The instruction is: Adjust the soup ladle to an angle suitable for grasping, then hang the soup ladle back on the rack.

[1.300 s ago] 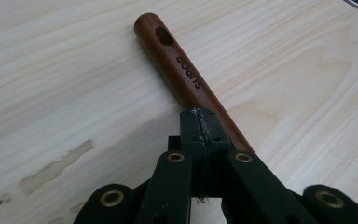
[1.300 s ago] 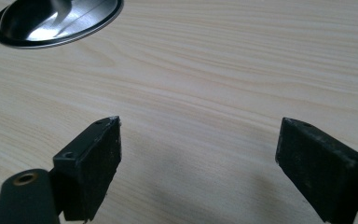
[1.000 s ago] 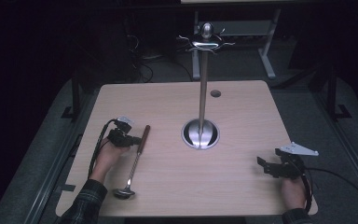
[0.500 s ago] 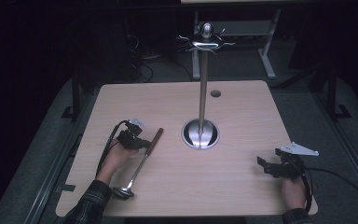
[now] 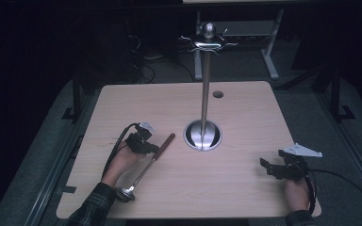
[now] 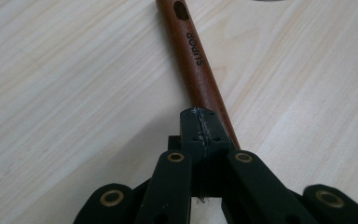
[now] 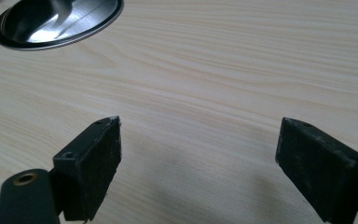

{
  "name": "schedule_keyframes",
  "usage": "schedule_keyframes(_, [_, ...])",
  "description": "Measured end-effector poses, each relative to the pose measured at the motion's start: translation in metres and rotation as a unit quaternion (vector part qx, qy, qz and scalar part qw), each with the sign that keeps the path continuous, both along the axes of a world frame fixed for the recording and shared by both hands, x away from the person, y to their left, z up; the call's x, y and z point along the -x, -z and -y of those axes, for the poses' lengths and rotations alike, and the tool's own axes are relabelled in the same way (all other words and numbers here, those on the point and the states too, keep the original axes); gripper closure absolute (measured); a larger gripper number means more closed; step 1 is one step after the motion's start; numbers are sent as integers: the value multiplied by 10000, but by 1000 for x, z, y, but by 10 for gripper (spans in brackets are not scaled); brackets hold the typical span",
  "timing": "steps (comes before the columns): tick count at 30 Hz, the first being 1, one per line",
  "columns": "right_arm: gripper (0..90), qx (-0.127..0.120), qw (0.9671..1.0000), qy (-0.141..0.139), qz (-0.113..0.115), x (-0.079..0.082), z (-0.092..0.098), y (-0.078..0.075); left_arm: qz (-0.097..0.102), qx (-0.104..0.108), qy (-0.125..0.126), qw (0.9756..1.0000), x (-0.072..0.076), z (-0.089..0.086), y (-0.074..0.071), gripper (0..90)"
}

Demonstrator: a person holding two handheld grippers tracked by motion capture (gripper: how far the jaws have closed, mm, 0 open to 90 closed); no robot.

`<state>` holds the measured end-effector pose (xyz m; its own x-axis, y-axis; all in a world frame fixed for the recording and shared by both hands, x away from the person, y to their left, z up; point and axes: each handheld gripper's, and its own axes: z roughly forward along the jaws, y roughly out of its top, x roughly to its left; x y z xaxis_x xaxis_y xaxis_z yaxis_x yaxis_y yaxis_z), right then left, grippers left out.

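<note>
high view has the person's left forearm, in a plaid sleeve, coming in from the bottom edge and angling up toward the middle of the wooden surface (image 5: 245, 113), the hand wrapped round the left hand-held gripper (image 5: 147, 148) low over the wood. its black cable loops back along the wrist. that hand-held gripper sits right at the ladle (image 5: 146, 167), about where the brown wooden handle joins the thin metal shaft; the ladle lies flat and slanted, its steel bowl near the front edge by the sleeve and the handle end pointing toward the round steel base of the utensil stand (image 5: 202, 135), just short of it. in the left gripper view the left hand-held gripper (image 6: 200, 128) is clenched, its two black tips pressed together with nothing between them, and they rest against the side of the handle (image 6: 193, 56), which runs away up the frame with its hanging hole at the far end

the right hand lies near the front right corner, wrist on the surface, holding the right hand-held gripper (image 5: 269, 168) level and pointing left, well apart from the ladle. in the right gripper view its jaws stand wide and released over bare wood, the right hand-held gripper (image 7: 198, 156) holding nothing, the stand base (image 7: 58, 21) farther off
</note>
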<state>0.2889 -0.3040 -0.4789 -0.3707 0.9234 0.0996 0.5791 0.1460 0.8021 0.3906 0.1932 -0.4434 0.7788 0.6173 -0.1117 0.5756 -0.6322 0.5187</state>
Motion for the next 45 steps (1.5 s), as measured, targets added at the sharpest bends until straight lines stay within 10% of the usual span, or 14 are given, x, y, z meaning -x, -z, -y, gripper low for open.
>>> schedule_keyframes(35, [137, -23, 10000, 6, 27, 0, 1, 0, -71, 9, 326, 9994, 17, 19, -13, 899])
schedule_keyframes(45, [137, -47, 10000, 19, 35, 0, 1, 0, -310, -108, 176, 9993, 25, 26, -16, 697])
